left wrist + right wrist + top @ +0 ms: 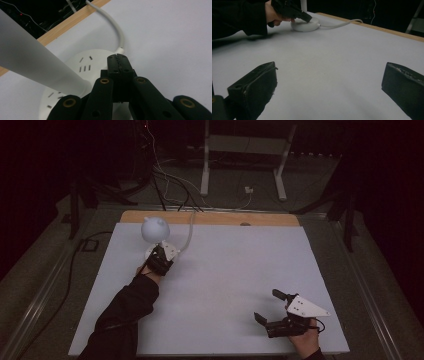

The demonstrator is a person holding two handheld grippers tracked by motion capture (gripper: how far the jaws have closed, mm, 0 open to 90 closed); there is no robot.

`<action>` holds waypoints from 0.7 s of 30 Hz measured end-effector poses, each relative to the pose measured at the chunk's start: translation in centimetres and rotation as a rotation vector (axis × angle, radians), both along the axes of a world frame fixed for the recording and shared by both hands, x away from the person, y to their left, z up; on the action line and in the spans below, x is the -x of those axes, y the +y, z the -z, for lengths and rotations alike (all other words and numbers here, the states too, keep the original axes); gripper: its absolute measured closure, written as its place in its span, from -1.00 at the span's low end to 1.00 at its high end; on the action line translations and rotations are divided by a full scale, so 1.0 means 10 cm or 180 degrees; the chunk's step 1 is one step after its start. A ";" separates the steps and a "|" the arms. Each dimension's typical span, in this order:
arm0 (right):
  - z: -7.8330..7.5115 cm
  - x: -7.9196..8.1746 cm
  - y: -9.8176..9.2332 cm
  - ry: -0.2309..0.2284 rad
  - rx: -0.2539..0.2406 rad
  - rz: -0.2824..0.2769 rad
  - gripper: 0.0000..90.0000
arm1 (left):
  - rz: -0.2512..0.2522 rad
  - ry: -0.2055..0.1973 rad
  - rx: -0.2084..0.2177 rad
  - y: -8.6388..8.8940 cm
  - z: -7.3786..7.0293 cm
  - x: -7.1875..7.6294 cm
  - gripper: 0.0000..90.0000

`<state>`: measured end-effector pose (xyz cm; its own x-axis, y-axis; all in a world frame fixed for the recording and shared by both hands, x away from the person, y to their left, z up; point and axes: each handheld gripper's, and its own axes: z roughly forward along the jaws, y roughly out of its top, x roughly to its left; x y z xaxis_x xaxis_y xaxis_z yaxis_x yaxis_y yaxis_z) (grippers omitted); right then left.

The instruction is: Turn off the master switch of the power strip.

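The left gripper (pixel 117 61) has its jaws pressed together with nothing between them, and their tips rest on or just above the round white base (pixel 82 67) of a small desk lamp (pixel 155 230). The base lies directly under and in front of the tips; the pale stem (pixel 35 65) rises just to the left of the jaws, and the white cable (pixel 117 32) leaves the base straight ahead of them. The right gripper (pixel 272 307) is well apart from the lamp, jaws wide apart and empty over the bare white table (pixel 225 270). I judge the lamp light, with hard, smooth, rather slippery plastic, and a head that makes it easy to tip. The stem near the base seems the safest place to take hold. The short grey marks on the base are too small to read; I see no brand.
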<state>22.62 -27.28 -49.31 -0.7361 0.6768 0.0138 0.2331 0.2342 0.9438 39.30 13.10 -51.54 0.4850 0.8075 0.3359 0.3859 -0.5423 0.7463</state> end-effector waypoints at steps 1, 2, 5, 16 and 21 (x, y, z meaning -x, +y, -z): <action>0.00 0.00 0.00 -0.0002 -0.0007 0.0000 -1.00 | 0.0006 -0.0013 -0.0038 -0.02 0.00 0.01 1.00; 0.00 0.00 -0.01 -0.0003 -0.0012 0.0001 -1.00 | 0.0019 -0.0015 -0.0004 -0.04 -0.01 0.01 1.00; -0.01 0.00 -0.02 -0.0009 -0.0015 0.0005 -1.00 | 0.0034 -0.0030 0.0023 -0.08 -0.07 0.03 1.00; -0.01 0.01 -0.02 -0.0018 -0.0024 0.0004 -1.00 | 0.0084 0.0126 0.0172 -0.16 -0.18 0.10 0.42; -0.01 0.00 -0.02 -0.0014 -0.0024 0.0011 -1.00 | 0.0148 0.0130 0.0239 -0.17 -0.22 0.13 0.04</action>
<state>22.59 -27.53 -49.20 -0.7338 0.6792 0.0157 0.2297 0.2262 0.9466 37.95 11.38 -49.38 0.5346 0.8059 0.2545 0.3926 -0.5035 0.7697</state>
